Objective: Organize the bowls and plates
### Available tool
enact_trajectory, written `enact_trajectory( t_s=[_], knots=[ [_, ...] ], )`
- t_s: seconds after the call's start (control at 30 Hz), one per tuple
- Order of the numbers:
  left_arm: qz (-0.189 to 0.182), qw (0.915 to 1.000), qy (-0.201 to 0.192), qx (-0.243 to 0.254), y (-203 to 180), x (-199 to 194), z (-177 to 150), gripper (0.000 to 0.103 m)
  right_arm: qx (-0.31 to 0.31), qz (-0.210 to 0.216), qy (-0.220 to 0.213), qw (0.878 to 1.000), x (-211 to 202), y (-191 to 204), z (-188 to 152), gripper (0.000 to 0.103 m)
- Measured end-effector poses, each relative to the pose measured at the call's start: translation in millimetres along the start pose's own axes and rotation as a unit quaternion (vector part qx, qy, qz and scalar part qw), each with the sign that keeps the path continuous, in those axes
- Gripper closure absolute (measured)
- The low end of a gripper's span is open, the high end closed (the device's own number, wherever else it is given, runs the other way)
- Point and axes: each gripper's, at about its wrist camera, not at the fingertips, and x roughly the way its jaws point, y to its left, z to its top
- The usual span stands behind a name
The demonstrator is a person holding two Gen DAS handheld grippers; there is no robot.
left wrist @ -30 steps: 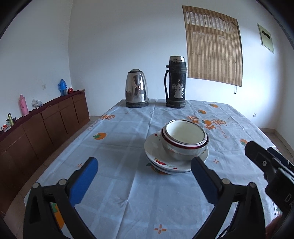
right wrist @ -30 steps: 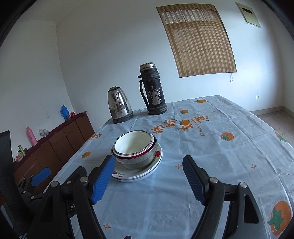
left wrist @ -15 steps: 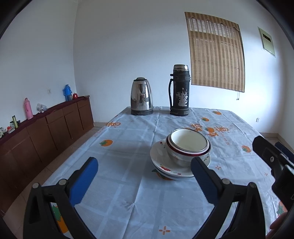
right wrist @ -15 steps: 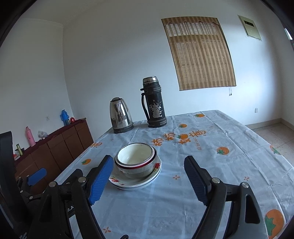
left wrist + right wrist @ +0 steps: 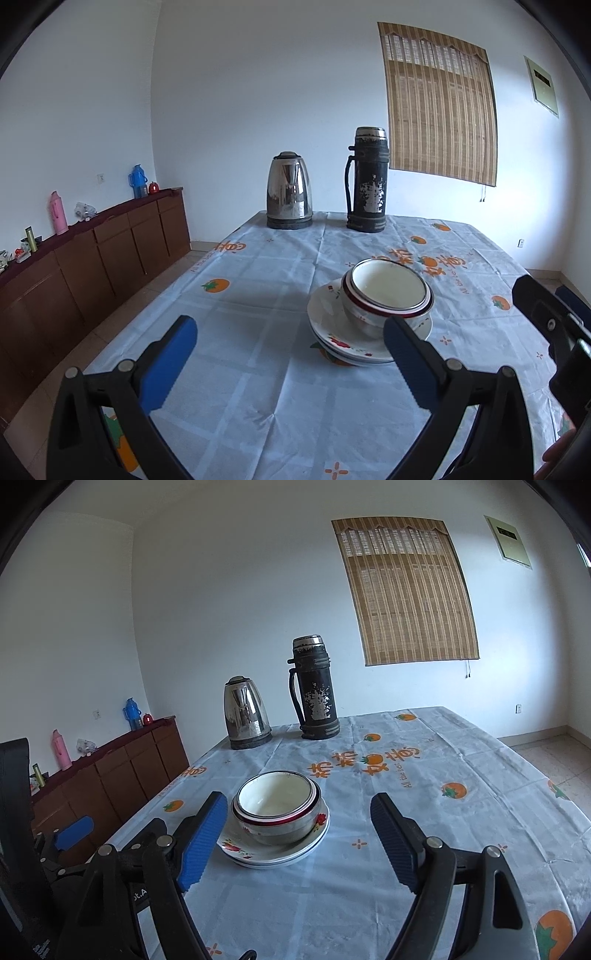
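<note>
White bowls with red rims [image 5: 386, 295] sit nested on a small stack of white flowered plates [image 5: 328, 314] in the middle of the table; they also show in the right wrist view, bowls [image 5: 277, 805] on plates [image 5: 236, 845]. My left gripper [image 5: 290, 363] is open and empty, held back from the stack, which lies ahead to its right. My right gripper [image 5: 299, 840] is open and empty, with the stack just beyond and between its blue fingers [image 5: 203, 836].
A steel kettle [image 5: 290, 192] and a black thermos [image 5: 365, 181] stand at the table's far end. A brown sideboard [image 5: 92, 251] with bottles runs along the left wall. The table [image 5: 258, 280] has a light blue cloth with orange prints.
Both grippers have drawn back and tilted up a little; the stack sits lower and smaller in both views. The bowls and plates have not moved.
</note>
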Motion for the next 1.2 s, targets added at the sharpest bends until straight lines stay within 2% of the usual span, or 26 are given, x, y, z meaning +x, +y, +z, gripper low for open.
enact_trajectory(
  t_s=[0.17,0.5,0.73,1.2],
  knots=[
    [0.004,1.0000,-0.005,-0.005,1.8,1.5,0.6,0.000,0.003,-0.005,-0.011,1.000,-3.3,-1.9,-0.1,0.022],
    [0.008,0.9999,0.005,-0.011,4.7,5.5,-1.1,0.000,-0.001,-0.001,-0.005,1.000,1.1,0.7,-2.2,0.021],
    [0.016,0.9999,0.001,0.004,1.3,7.8,-1.5,0.000,-0.008,-0.008,-0.013,1.000,1.6,1.7,-0.9,0.021],
    [0.003,0.9999,0.003,0.010,-4.7,17.1,-4.0,0.000,-0.007,-0.010,-0.009,1.000,10.6,-7.3,-5.8,0.021]
  ],
)
